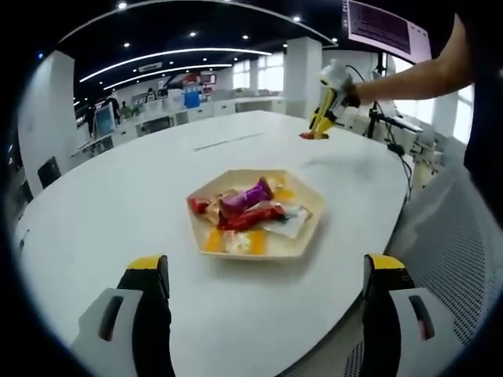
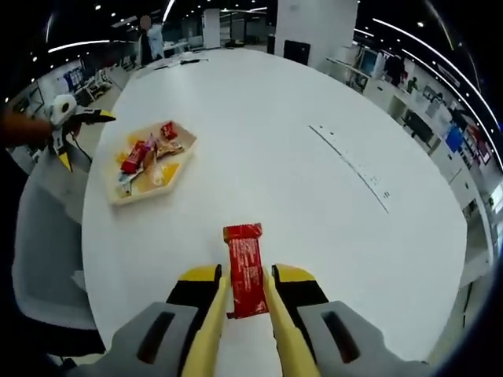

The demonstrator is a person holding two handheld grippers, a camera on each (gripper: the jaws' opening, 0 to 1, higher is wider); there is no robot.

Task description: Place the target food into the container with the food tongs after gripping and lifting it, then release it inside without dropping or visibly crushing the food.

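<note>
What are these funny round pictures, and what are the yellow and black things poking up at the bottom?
A person holds a grabbing tool in each hand, and a little camera rides on each tool. That is why the pictures look round and bendy.

The left gripper view looks along the left gripper. Its fingers are spread wide with nothing between them. Ahead, on the white table, sits a tan six-sided tray piled with wrapped snacks. Far off, the person's other hand holds the right gripper.

The right gripper view looks along that right gripper. Its yellow fingers sit on either side of a red wrapped snack bar, squeezing it. The same tray shows to the left, with the left gripper beside it.
</note>
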